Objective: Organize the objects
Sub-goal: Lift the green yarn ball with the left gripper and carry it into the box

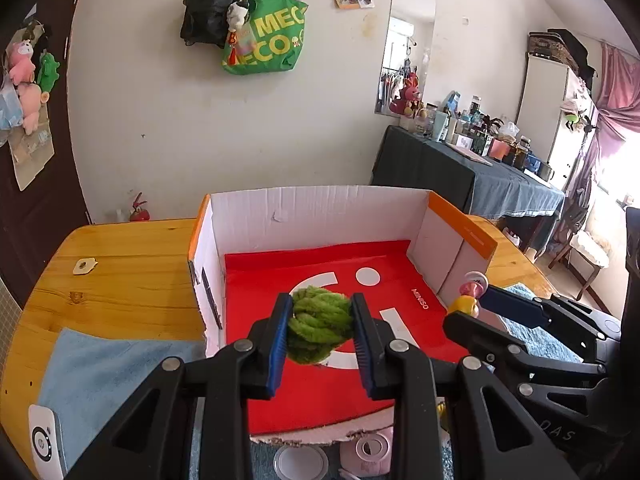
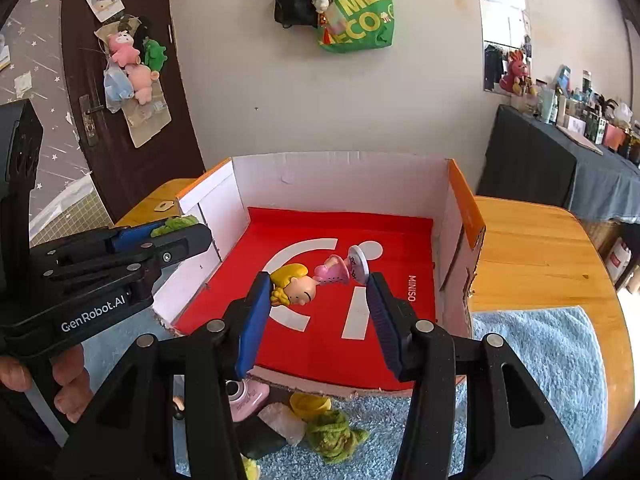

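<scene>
Our left gripper pinched the green yarn ball above the cardboard box; our right gripper clamped the figurine lengthwise. That end-to-end hold risked slipping, we judged.

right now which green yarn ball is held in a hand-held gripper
The green yarn ball clamped in the left hand-held gripper above the box. The other green yarn ball lies loose on the blue towel.

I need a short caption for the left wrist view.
Left tool holds green yarn ball above cardboard box.
</scene>
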The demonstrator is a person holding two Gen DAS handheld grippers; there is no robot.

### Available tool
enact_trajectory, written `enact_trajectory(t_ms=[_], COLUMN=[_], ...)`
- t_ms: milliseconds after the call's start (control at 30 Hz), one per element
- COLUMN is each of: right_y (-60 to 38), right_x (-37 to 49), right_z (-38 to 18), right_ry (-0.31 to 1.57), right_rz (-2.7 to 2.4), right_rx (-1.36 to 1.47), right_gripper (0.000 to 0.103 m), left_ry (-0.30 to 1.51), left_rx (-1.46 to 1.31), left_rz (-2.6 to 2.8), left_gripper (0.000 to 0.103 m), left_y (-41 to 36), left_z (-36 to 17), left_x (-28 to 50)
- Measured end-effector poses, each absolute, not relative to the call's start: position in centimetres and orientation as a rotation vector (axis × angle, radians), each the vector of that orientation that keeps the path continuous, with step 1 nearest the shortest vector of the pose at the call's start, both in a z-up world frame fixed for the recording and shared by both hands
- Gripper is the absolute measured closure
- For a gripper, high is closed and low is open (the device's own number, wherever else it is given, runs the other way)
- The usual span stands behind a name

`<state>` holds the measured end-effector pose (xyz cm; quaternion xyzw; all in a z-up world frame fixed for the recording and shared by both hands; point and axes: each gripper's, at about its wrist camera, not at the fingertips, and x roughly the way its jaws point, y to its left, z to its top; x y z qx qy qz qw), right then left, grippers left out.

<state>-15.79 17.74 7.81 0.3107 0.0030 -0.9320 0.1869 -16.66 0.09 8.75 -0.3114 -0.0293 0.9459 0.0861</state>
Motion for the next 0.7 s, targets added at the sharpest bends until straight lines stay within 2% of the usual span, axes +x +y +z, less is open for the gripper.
enact_trajectory(t_ms=[400, 700], right_y=[17.6, 17.1], right_x=[-19.1, -23.1], right_z=[8.3, 6.3], right_ry=[0.013, 0.019], right_rz=[-2.613, -2.568], right_rx=[0.915, 1.052], right_gripper=[0.056, 0.056], left_ry=[-0.096, -0.116], left_rx=[-1.003, -1.090], left_rz=[2.807, 2.766], left_gripper=[0.072, 0.072], left_y=[0.1, 0.1], left_z=[7.8, 6.6], left_x=[-19.8, -23.2])
